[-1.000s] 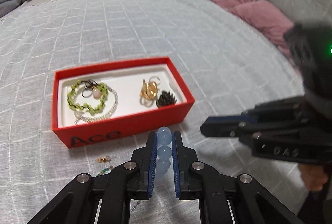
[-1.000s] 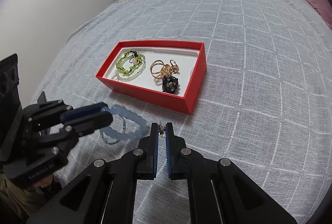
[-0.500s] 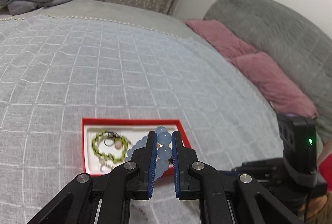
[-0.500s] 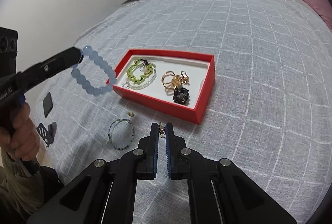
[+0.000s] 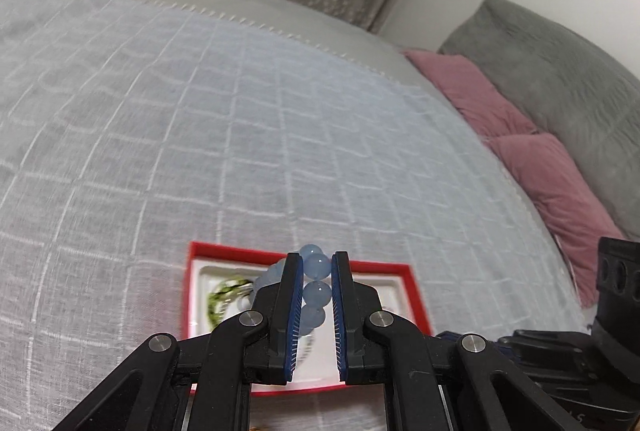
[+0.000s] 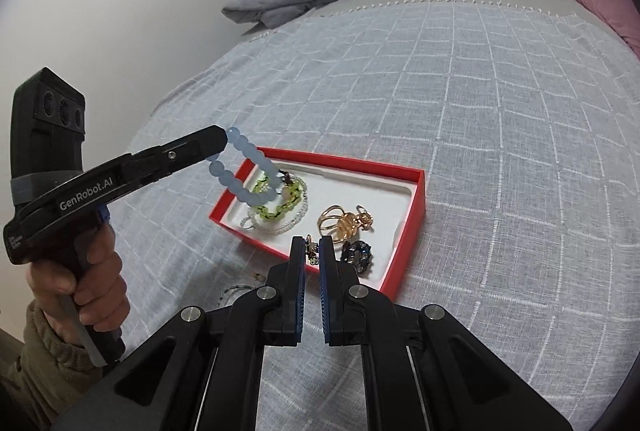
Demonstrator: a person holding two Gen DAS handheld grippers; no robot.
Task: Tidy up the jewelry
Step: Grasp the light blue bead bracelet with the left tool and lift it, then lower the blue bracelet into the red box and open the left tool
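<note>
In the left wrist view the left gripper (image 5: 315, 263) pinches the blue bead bracelet (image 5: 316, 285), now over the red box (image 5: 200, 251) rather than short of it, while in the right wrist view the right gripper (image 6: 315, 251) pinches a small earring (image 6: 311, 251) just before the box, rings (image 6: 346, 223) already inside, a thin bracelet (image 6: 232, 291) left on the bed (image 6: 500, 151).

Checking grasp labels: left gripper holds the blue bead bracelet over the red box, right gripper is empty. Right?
Not quite. The right gripper is not empty: the right wrist view shows a small earring pinched between its fingers. The left gripper does hold the blue bead bracelet over the red box.
</note>
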